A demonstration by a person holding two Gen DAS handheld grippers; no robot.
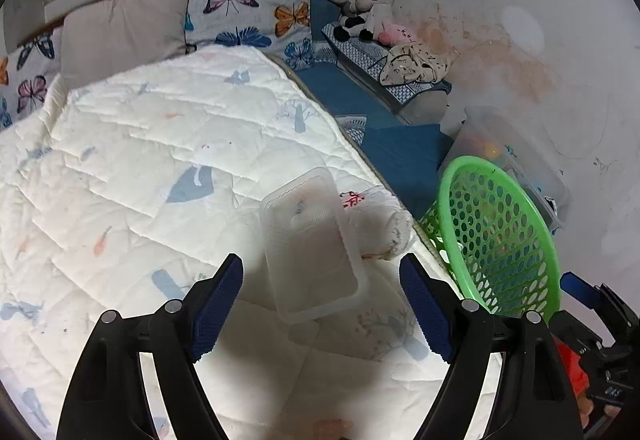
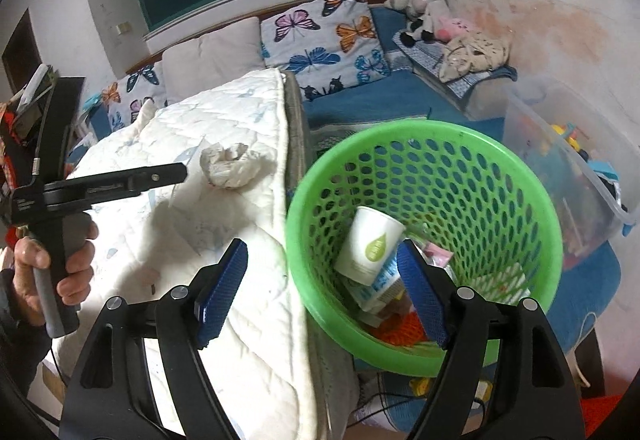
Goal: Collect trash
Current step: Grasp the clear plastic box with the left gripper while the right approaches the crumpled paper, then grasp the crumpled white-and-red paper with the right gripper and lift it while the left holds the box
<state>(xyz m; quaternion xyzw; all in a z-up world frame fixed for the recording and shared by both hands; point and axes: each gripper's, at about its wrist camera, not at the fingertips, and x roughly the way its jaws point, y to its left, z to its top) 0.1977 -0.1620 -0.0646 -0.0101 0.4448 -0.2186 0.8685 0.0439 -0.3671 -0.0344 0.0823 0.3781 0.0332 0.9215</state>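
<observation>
While left gripper (image 1: 321, 304) hung wide open, clear plastic tray (image 1: 314, 244) lay just left of green basket (image 1: 500, 236), crumpled bag (image 1: 380, 224) touching it. Tray looked light, flimsy, slick; grip long rim. Right gripper (image 2: 322, 294) wide, empty, over basket.

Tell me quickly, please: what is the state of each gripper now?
Left gripper: open, holding nothing; the clear plastic container lies between its fingers.
Right gripper: open, empty, by the green basket.
</observation>
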